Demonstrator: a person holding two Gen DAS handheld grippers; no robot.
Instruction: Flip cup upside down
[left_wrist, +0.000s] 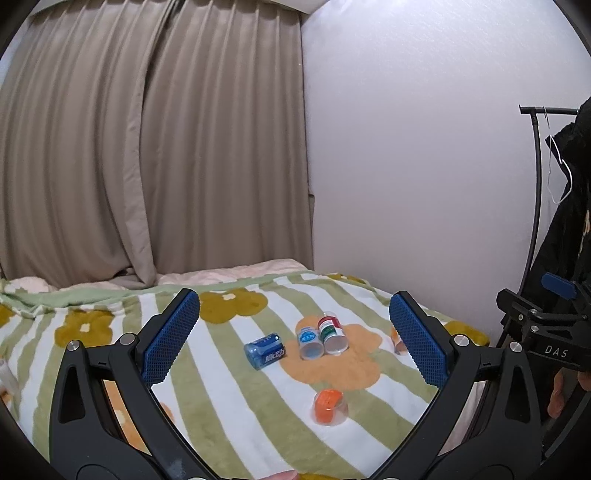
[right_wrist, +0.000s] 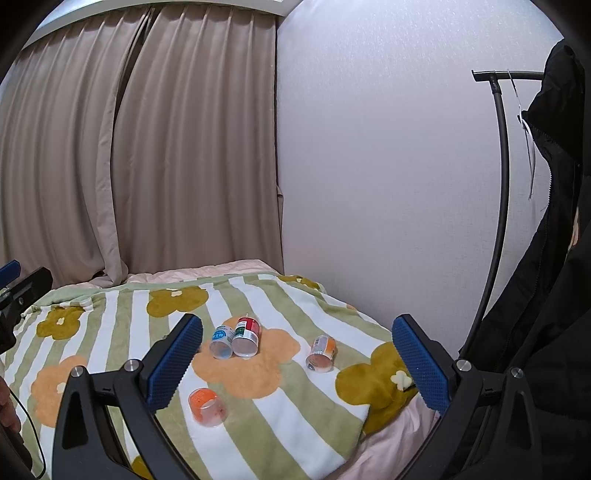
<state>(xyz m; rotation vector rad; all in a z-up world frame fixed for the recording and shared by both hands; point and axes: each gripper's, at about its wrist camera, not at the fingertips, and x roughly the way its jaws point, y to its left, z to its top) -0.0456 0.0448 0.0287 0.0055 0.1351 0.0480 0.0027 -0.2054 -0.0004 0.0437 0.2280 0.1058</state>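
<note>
Several small plastic cups lie scattered on a green-and-white striped blanket (left_wrist: 236, 413) with flower shapes, spread over a bed beside a white wall (left_wrist: 424, 166) and beige curtains (left_wrist: 147, 147). We hold both grippers above the bed, each with its blue-padded fingers spread wide and nothing between them.

From the left gripper (left_wrist: 294, 338), an orange cup (left_wrist: 329, 406) sits upside down nearest us, at about 5 o'clock from the midpoint of the fingers, apart from both pads. A blue cup (left_wrist: 265, 350) lies on its side at 9 o'clock, and two more, one light blue (left_wrist: 309, 341) and one red-and-green (left_wrist: 332, 334), lie touching side by side with their open mouths toward us, just at 3 o'clock.

From the right gripper (right_wrist: 297, 360), the same orange cup (right_wrist: 207, 406) sits at 8 o'clock, just beside the left finger. The touching pair (right_wrist: 236, 338) lies at 10 o'clock, and another orange-and-white cup (right_wrist: 321, 352) rests on its side just at 2 o'clock.

A black coat (right_wrist: 546, 295) hangs on a rack (right_wrist: 498, 184) at 3 o'clock.
</note>
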